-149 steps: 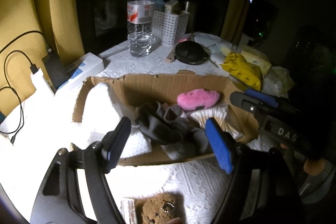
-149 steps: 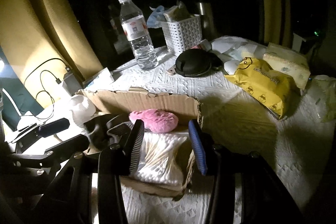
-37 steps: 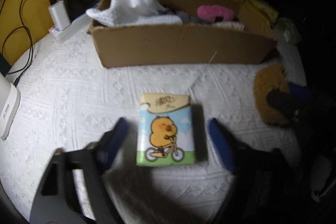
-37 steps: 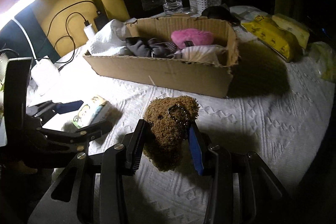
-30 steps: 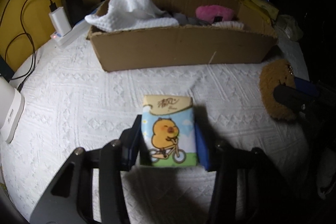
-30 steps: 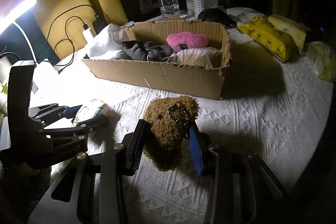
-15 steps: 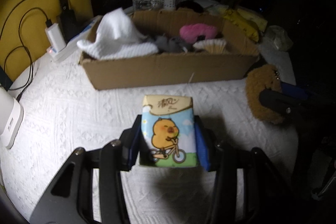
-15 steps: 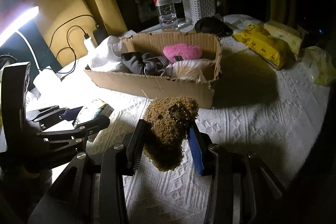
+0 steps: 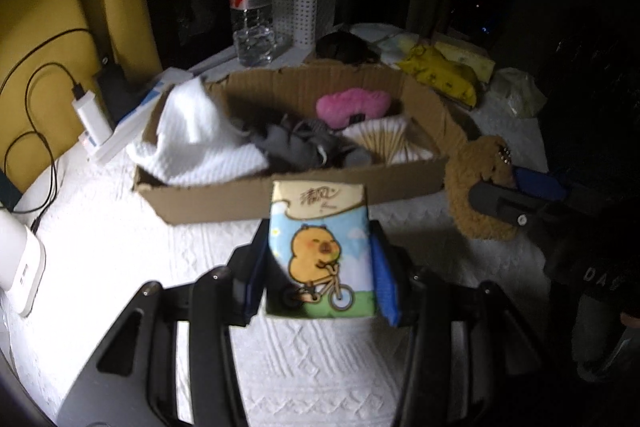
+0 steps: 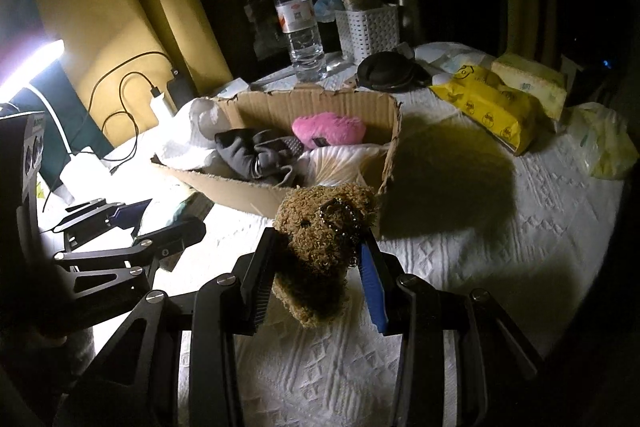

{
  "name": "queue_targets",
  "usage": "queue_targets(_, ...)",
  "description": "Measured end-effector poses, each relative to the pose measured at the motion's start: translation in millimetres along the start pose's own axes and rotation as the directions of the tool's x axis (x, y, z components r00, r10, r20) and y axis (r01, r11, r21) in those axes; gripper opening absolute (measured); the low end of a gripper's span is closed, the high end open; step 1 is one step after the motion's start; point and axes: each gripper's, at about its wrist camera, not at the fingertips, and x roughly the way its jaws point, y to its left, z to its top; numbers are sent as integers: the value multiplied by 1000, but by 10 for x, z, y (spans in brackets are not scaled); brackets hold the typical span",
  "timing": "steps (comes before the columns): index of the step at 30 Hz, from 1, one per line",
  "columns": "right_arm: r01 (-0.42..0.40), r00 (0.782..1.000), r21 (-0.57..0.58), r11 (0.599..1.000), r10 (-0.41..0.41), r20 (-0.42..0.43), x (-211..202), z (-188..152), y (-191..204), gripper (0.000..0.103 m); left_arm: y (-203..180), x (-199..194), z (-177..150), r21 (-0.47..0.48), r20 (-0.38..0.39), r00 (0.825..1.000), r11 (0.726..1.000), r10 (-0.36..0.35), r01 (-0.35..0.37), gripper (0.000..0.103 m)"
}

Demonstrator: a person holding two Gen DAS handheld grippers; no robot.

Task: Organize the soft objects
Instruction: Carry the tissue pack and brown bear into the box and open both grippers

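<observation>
- A cardboard box [image 9: 256, 197] sits on the white-covered table [image 9: 100, 247] ahead of you, holding a white towel [image 9: 200, 143], grey cloth [image 9: 296, 143], a pink plush [image 9: 352, 105] and a pack of cotton swabs [image 9: 384, 141].
- Behind the box stand a water bottle [image 10: 300, 23], a white basket [image 10: 370, 27] and a yellow pack [image 10: 488, 107].
- The box's near wall lies between both of your loads and its inside.
- Your left gripper [image 9: 320, 267] has its jaws clamped on a tissue pack [image 9: 320, 247], held above the table just before the box.
- Your right gripper [image 10: 316, 275] has its jaws closed on a brown plush bear [image 10: 320, 247], near the box's right corner.
</observation>
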Motion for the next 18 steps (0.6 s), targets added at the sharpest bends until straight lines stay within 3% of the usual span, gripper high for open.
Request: queue_targets(18, -11, 1000, 3, 1000, 11, 19, 172, 313, -110, 42, -47, 230, 452, 20, 33, 999, 1000, -22, 22, 47)
